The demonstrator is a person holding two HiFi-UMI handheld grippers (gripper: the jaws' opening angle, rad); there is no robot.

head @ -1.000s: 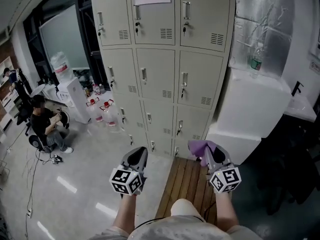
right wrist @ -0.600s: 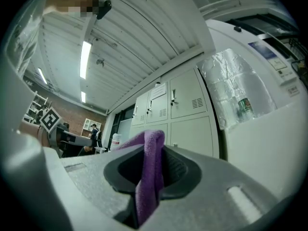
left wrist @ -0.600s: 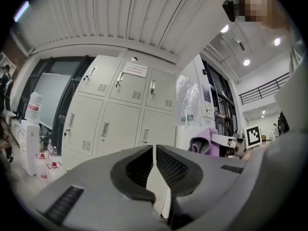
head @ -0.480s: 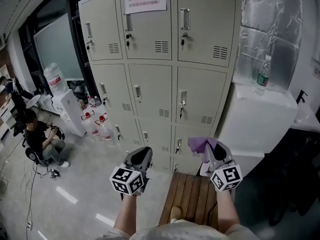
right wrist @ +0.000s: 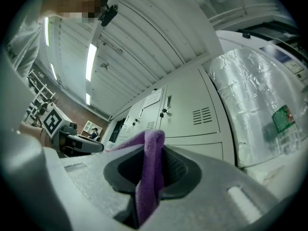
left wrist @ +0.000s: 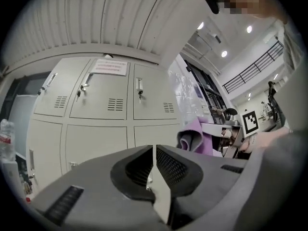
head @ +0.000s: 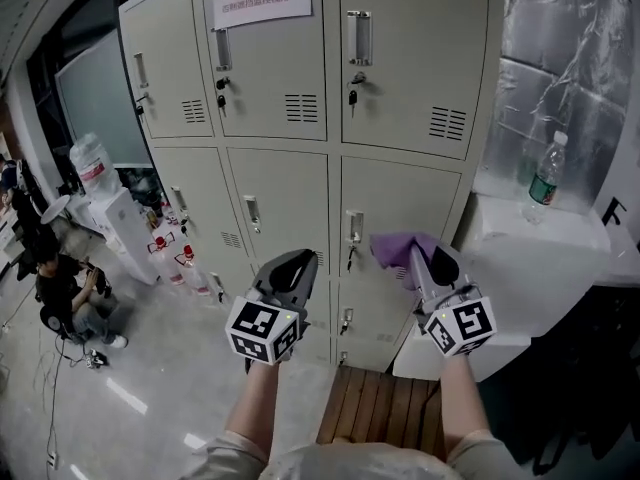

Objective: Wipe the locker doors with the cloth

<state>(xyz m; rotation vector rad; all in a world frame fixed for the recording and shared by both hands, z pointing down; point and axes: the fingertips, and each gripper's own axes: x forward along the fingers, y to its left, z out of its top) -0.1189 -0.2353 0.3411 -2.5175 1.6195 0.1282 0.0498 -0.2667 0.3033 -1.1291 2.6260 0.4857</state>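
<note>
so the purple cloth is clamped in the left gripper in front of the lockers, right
Not the left. The purple cloth is clamped in the right gripper, in front of the lockers; the right gripper view shows it pinched between the jaws. The left gripper is shut with nothing in it.

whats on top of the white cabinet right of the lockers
A green-labelled water bottle stands upright on the white cabinet. The top's right end fades into the head view's dark edge, so anything there cannot be seen.
</note>
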